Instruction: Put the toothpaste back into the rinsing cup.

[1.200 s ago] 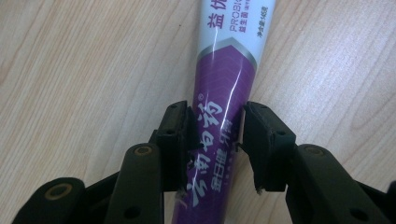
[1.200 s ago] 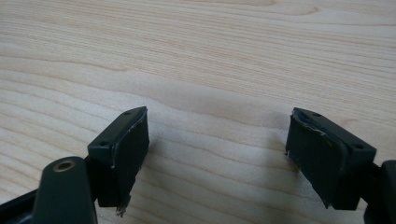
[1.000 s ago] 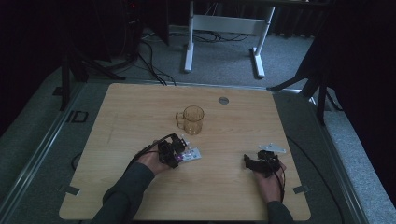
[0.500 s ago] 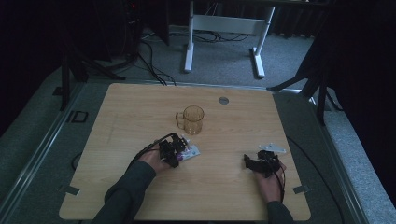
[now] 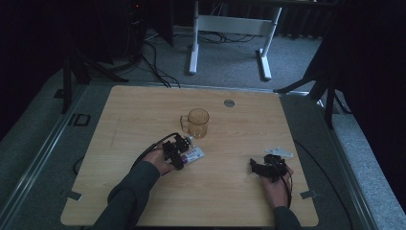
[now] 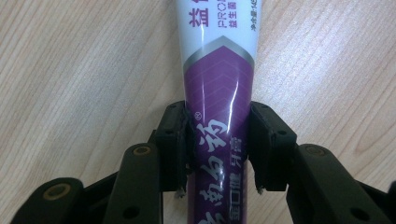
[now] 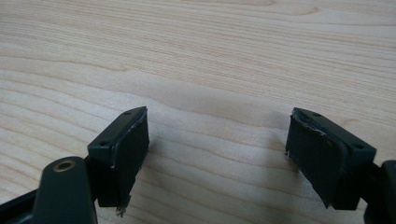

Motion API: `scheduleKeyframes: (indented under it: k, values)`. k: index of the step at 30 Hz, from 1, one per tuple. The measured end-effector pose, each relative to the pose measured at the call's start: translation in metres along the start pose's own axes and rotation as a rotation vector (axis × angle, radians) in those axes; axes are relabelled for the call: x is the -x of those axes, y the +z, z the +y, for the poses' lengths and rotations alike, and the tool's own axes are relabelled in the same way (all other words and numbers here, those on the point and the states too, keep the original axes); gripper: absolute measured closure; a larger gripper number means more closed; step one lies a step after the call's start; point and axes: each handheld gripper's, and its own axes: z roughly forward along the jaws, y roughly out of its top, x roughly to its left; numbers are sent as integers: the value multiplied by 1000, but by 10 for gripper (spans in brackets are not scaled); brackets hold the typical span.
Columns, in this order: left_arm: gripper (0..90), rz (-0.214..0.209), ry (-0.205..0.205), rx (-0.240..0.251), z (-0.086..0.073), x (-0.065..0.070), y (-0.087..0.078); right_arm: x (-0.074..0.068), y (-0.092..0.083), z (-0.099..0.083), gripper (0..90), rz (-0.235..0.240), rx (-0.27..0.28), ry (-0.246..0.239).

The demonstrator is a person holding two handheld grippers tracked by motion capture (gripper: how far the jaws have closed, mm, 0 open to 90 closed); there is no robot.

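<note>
Closing the left hand-held gripper (image 6: pixel 219 154), jaws just now narrowing onto the purple-and-white toothpaste tube (image 6: pixel 219 93) lying flat on the desk (image 6: pixel 70 70) between its pads, squarely at mid-width before lifting toward the amber mug (image 5: pixel 198 122) ahead, right hand-held gripper (image 7: pixel 217 154) resting open, empty.

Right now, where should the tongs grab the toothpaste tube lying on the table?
Grab the toothpaste tube across its wide purple end, coming down from above with one pad on each long edge. It lies flat on the table and is thin there, so it fits between pads. The left tongs already straddle that part, closing in.
</note>
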Motion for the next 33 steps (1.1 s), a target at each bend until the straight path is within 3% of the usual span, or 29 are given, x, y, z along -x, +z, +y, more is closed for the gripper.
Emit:
scheduleKeyframes:
  k: [9, 18, 25, 27, 33]
  values:
    - [694, 0, -8, -7, 1, 1, -3, 0, 0, 0, 214, 0, 0, -1]
    - [721, 10, -16, -4, -5, 1, -6, 0, 0, 0, 214, 0, 0, -2]
    - [725, 9, -61, 39, -10, -3, -11, 0, 0, 0, 214, 0, 0, -1]
    - [727, 32, -48, 61, -12, -1, -15, 0, 0, 0, 214, 0, 0, -2]
    - [733, 25, -58, 126, -13, 1, -26, 0, 0, 0, 214, 1, 0, -1]
